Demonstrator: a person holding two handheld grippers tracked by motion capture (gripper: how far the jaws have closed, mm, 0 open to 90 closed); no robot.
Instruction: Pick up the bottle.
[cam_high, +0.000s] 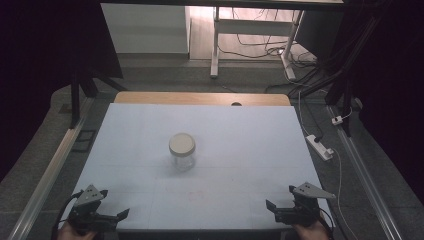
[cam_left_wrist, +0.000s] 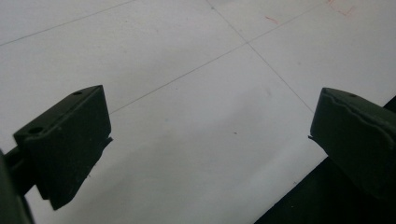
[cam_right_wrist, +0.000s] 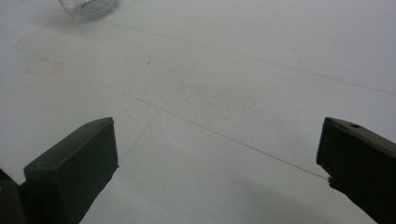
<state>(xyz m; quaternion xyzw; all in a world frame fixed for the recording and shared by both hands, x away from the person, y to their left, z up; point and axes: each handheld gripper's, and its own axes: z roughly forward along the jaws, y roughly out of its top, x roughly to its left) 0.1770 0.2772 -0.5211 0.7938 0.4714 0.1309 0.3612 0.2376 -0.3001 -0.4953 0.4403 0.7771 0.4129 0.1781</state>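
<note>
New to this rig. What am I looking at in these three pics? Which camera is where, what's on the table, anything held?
No robot arm here: a person holds a two-jaw gripper in each hand. The high view looks down from above the person's side, with the left gripper and the right gripper at the near edge of the white table. The other two pictures come from cameras riding on each gripper, looking along its black jaws. A clear glass jar with a pale lid stands upright mid-table, apart from both grippers. Both sets of jaws stand wide open over bare table, holding nothing.
</note>
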